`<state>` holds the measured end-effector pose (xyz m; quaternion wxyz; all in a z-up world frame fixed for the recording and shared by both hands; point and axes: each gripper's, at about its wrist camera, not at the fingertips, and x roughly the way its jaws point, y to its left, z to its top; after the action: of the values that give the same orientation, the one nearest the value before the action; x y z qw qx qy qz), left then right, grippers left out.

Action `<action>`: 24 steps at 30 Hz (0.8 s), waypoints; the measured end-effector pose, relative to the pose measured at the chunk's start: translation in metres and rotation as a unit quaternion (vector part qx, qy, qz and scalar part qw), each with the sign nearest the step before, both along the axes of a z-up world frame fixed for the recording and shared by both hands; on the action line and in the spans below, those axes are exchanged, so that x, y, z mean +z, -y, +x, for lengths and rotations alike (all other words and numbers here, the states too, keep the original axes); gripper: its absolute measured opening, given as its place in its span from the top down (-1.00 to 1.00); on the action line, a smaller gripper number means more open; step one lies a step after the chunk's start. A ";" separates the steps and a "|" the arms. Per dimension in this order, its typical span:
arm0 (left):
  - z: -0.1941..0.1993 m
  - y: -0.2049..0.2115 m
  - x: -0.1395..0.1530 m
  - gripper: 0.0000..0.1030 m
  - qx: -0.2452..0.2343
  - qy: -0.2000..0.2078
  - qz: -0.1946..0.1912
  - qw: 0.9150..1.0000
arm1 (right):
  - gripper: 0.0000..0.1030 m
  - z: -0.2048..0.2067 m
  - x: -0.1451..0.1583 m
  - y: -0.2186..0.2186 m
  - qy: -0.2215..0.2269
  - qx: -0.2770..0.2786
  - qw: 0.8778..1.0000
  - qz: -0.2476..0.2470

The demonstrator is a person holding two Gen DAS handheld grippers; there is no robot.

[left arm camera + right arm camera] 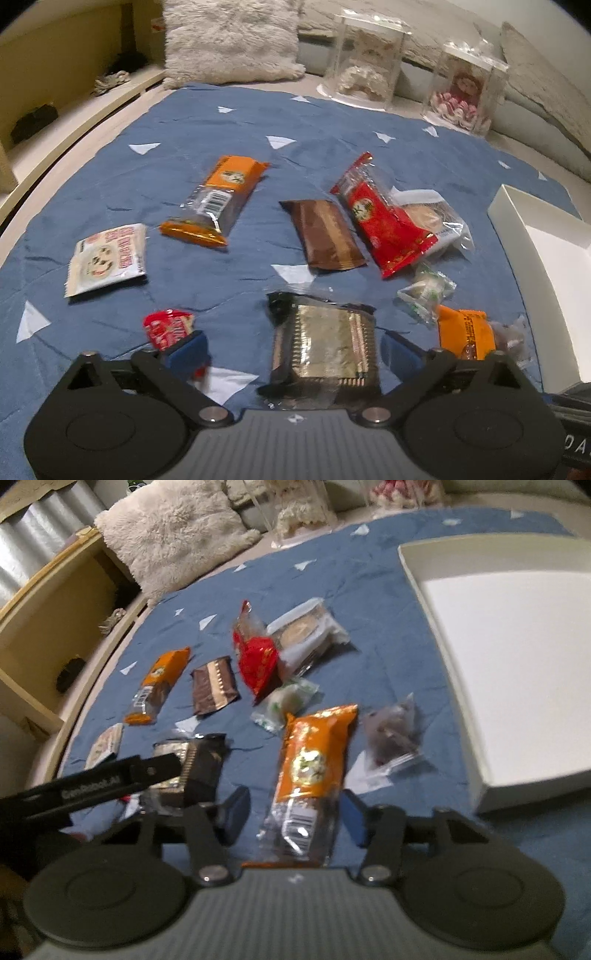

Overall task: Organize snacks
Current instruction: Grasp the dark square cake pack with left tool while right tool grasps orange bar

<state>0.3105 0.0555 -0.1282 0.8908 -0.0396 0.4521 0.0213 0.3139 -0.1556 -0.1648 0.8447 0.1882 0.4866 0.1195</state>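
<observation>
Snack packets lie scattered on a blue quilt [229, 122] beside an empty white box [517, 664], likely their destination. The left gripper [291, 350] is spread around a dark foil packet [323, 347], not pinching. The right gripper [295, 812] straddles an orange packet [314, 768]; its pads stand clear.

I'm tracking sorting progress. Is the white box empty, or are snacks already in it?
Empty as far as shown: the white box shows only bare white floor, and the snack packets lie outside on the blue cloth.
</observation>
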 end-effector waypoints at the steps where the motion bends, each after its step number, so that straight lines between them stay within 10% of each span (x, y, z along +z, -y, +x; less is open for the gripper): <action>1: 0.003 0.002 -0.001 -0.81 0.000 -0.003 0.001 1.000 | -0.12 0.000 0.000 -0.002 -0.001 -0.001 1.000 -0.001; 14: 0.011 0.019 -0.014 -0.23 -0.028 -0.016 0.030 0.999 | 0.21 0.005 0.000 -0.002 -0.013 -0.017 0.999 -0.026; 24: -0.011 0.023 -0.011 -0.18 -0.028 -0.004 0.000 1.000 | 0.33 -0.005 0.005 0.001 0.006 -0.002 1.000 -0.019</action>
<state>0.2991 0.0328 -0.1389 0.8894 -0.0263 0.4563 -0.0034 0.3084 -0.1563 -0.1599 0.8513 0.1721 0.4834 0.1095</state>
